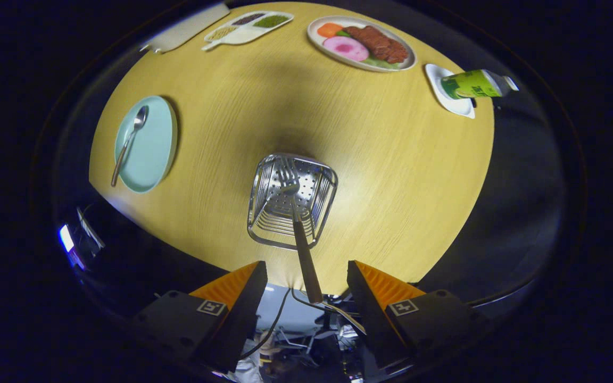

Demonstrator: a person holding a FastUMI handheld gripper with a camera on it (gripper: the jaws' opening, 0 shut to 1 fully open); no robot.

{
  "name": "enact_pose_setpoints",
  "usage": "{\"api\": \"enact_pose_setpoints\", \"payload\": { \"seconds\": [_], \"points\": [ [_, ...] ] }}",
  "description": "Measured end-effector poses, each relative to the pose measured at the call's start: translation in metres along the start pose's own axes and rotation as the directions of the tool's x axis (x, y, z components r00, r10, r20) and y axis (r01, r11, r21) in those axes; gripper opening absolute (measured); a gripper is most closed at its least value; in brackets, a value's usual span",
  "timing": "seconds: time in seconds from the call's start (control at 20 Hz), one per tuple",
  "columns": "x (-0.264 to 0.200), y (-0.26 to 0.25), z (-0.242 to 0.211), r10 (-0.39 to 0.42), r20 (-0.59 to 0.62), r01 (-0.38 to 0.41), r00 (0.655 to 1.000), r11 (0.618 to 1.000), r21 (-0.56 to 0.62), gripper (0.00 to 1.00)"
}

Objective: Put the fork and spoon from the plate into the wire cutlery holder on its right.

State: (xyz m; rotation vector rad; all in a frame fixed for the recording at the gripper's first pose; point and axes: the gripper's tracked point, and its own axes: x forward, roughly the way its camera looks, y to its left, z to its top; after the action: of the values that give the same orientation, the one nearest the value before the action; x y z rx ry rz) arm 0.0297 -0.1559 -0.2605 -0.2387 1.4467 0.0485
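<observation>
**Fork in the holder, spoon on the plate, fingers spread**

The round wooden table (391,175) spreads out beyond the fingers and carries everything else.

The gripper (306,282) hangs over the table's near edge. Its two fingers (242,290) stand wide apart and press on nothing.

The holder (291,201), a shiny wire basket with a perforated wall, stands on the table just ahead of the fingers, in line with the gap between them.

The plate (155,154), pale green and round, lies well off to the left of the left finger and farther out than the holder, near the table's left edge.

An oval dish (314,26) with sliced meat, a pink slice, something orange and green leaves sits far beyond the fingers, at the far side of the table.

A divided tray (242,36) with small heaps of grains lies far ahead and left of that dish, and a pale flat board (187,29) lies farther left still.

A green bottle (474,84) lies on its side on a small white dish (458,106), far ahead and right of the right finger.

The fork (300,234) stands tines-down in the holder. Its handle leans back toward the gripper and ends in the gap between the fingers, touching neither.

The spoon (128,141) lies on the plate's left part, bowl pointing away, its handle reaching past the near rim.
</observation>
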Motion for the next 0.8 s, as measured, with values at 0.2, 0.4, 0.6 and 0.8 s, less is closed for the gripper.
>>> {"api": "enact_pose_setpoints", "payload": {
  "seconds": [0.2,0.4,0.6,0.8],
  "points": [
    [-0.047,0.027,0.017,0.067,0.265,-0.094,0.962,0.991,0.091,0.95],
    [-0.076,0.082,0.042,0.106,0.447,-0.175,0.888,0.978,0.115,0.97],
    [-0.085,0.179,0.065,0.260,0.531,-0.338,0.807,0.940,0.054,0.97],
    [-0.061,0.260,0.088,0.344,0.536,-0.418,0.771,0.908,0.017,0.97]
  ]
}}
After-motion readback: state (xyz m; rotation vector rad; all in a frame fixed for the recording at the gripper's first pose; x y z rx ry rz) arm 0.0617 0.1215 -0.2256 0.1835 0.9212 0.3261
